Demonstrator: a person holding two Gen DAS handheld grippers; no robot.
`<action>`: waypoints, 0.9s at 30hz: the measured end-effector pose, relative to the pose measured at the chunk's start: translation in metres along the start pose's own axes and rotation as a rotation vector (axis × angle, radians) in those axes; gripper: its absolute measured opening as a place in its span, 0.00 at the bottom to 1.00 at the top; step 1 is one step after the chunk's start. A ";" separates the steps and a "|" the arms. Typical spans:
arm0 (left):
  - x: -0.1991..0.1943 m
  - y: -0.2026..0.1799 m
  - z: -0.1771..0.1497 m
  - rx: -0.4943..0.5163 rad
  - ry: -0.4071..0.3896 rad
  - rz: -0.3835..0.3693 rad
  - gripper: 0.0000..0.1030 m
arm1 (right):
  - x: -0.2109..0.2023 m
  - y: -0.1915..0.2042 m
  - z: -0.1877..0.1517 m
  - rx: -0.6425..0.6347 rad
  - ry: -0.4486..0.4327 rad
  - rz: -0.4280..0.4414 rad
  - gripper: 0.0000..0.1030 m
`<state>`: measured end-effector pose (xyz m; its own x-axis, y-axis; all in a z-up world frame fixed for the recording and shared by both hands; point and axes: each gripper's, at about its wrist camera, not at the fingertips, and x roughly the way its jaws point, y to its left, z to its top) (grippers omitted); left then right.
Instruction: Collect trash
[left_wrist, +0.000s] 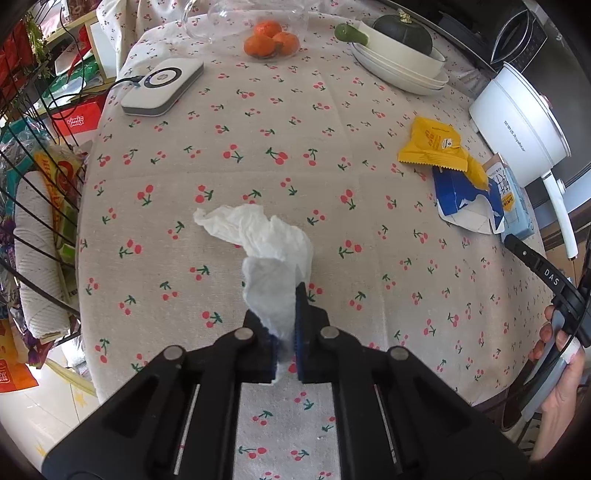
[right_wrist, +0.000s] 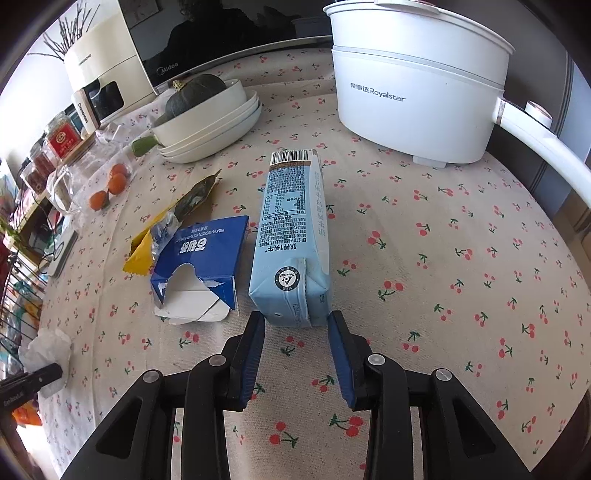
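Observation:
My left gripper (left_wrist: 284, 317) is shut on a crumpled white tissue (left_wrist: 266, 243), which trails forward onto the cherry-print tablecloth (left_wrist: 258, 147). The tissue also shows in the right wrist view (right_wrist: 48, 350) at the far left. My right gripper (right_wrist: 295, 325) is open, its fingertips either side of the near end of a light blue milk carton (right_wrist: 291, 236) lying on its side. A torn dark blue box (right_wrist: 199, 262) and a yellow wrapper (right_wrist: 166, 225) lie just left of the carton. In the left wrist view they sit at the right: wrapper (left_wrist: 436, 144), box (left_wrist: 465, 203).
A white Royalstar pot (right_wrist: 417, 92) stands behind the carton. Stacked white dishes (right_wrist: 214, 125) hold a dark squash. Oranges (left_wrist: 271, 38), a white scale (left_wrist: 162, 86) and a glass jug (right_wrist: 70, 184) stand at the back. A wire basket (left_wrist: 33, 221) is beside the table's left edge.

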<state>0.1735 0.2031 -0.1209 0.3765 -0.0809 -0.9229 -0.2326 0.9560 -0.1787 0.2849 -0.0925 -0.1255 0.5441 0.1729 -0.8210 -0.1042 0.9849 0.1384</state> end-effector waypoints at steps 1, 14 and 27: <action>-0.002 -0.001 0.000 0.001 -0.004 -0.003 0.07 | -0.003 -0.001 0.000 0.002 -0.006 -0.002 0.35; -0.034 -0.038 -0.003 0.077 -0.067 -0.069 0.05 | -0.079 -0.026 -0.006 -0.003 -0.067 0.033 0.08; -0.036 -0.050 -0.009 0.089 -0.062 -0.062 0.05 | -0.085 -0.044 -0.010 0.025 -0.038 0.052 0.76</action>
<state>0.1639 0.1561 -0.0817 0.4427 -0.1259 -0.8878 -0.1276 0.9712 -0.2014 0.2353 -0.1504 -0.0675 0.5695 0.2240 -0.7909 -0.1131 0.9744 0.1945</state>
